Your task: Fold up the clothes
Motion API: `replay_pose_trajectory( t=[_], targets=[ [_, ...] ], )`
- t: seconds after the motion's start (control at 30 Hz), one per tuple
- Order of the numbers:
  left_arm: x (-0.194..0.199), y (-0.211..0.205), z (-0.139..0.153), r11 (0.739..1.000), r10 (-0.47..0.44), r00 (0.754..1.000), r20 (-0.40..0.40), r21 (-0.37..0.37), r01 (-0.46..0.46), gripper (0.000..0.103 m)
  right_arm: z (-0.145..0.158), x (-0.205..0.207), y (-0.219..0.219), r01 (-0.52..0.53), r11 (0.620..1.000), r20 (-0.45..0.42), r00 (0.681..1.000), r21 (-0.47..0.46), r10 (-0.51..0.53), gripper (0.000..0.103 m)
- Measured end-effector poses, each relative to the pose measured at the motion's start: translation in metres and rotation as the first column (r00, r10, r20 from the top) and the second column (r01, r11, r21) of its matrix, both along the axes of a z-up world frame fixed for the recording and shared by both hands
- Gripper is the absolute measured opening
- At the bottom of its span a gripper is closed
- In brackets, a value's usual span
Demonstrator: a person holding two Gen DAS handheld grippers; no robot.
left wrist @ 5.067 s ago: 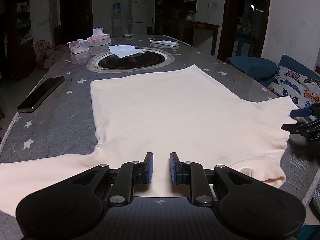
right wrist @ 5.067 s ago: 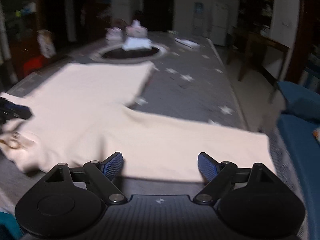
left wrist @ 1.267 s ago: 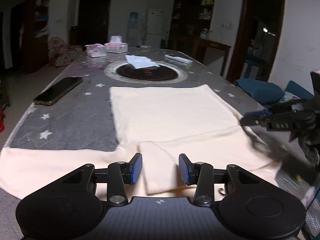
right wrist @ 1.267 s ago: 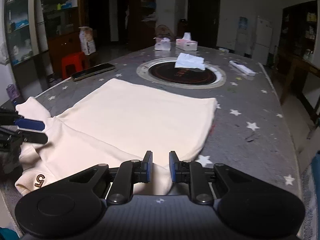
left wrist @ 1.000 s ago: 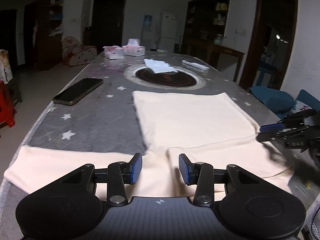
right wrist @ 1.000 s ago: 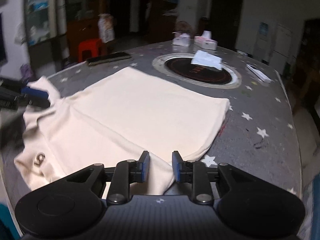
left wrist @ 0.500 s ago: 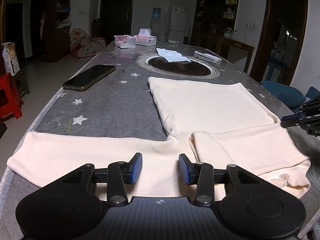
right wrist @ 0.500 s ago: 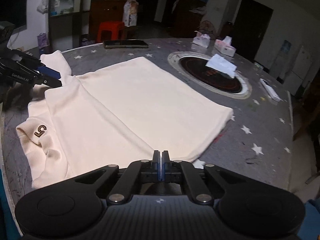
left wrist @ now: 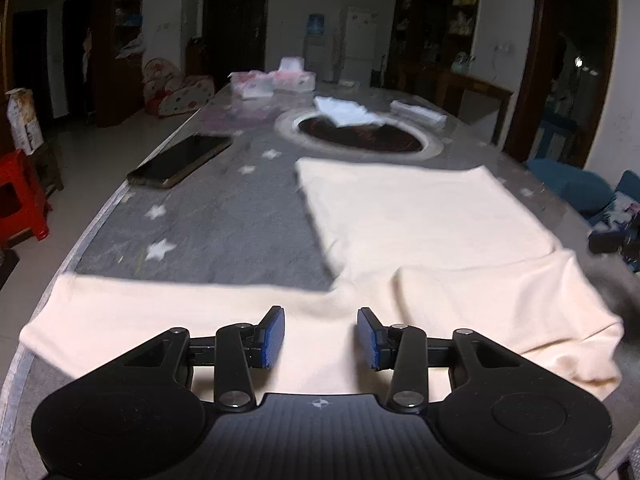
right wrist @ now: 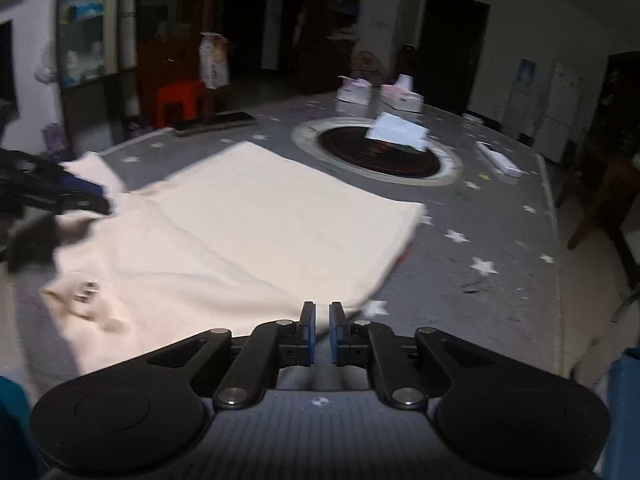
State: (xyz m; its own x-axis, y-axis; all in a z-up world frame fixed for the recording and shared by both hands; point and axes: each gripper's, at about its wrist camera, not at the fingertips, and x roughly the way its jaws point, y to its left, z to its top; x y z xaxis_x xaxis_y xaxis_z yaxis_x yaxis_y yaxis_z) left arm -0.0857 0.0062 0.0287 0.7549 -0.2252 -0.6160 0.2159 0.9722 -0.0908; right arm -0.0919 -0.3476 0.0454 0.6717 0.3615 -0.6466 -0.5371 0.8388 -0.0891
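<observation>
Starred grey table (left wrist: 224, 216) carries one cream shirt (left wrist: 408, 216), two tissue boxes (left wrist: 276, 80); left gripper (left wrist: 320, 338) jaws wide, right gripper (right wrist: 322, 338) jaws narrow, empty.

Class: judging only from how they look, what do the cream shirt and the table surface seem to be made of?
Cream shirt: probably a soft knit fabric, matte; it drapes and creases at the folded sleeve.
Table: possibly a grey star-printed cover under a glossy layer; its far end reflects light.

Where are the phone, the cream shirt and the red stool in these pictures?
phone (left wrist: 182, 160): left wrist view, middle of its dark screen.
cream shirt (left wrist: 420, 216): left wrist view, flat body panel.
red stool (right wrist: 180, 94): right wrist view, its seat top.
</observation>
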Motion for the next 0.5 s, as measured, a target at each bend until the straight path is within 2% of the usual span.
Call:
replay_pose_trajectory(
  t=[0.17,0.27,0.33,0.43,0.5],
  targets=[
    [-0.006,-0.028,0.013,0.992,-0.111,0.993,0.048,-0.051,0.114,0.039,-0.004,-0.015,0.02,-0.055,0.998,-0.001,0.998,0.021,0.055,0.009],
    [-0.004,-0.048,0.009,0.982,-0.179,0.983,0.044,-0.059,0.182,0.039,-0.016,-0.008,0.025,-0.024,0.999,-0.02,1.0,0.025,0.025,0.01],
    [-0.001,-0.054,0.003,0.98,-0.188,0.982,0.027,-0.06,0.189,0.039,-0.026,-0.003,0.02,0.015,1.0,-0.051,0.999,0.024,-0.014,0.011],
    [0.003,-0.055,-0.008,0.985,-0.169,0.986,-0.003,-0.044,0.169,0.035,-0.022,-0.003,0.017,0.032,0.999,-0.045,0.999,0.039,-0.03,0.015],
    [0.002,-0.051,-0.009,0.985,-0.168,0.986,0.004,-0.04,0.168,0.035,-0.02,-0.003,0.014,0.042,0.998,-0.04,0.998,0.049,-0.04,0.019]
  ],
)
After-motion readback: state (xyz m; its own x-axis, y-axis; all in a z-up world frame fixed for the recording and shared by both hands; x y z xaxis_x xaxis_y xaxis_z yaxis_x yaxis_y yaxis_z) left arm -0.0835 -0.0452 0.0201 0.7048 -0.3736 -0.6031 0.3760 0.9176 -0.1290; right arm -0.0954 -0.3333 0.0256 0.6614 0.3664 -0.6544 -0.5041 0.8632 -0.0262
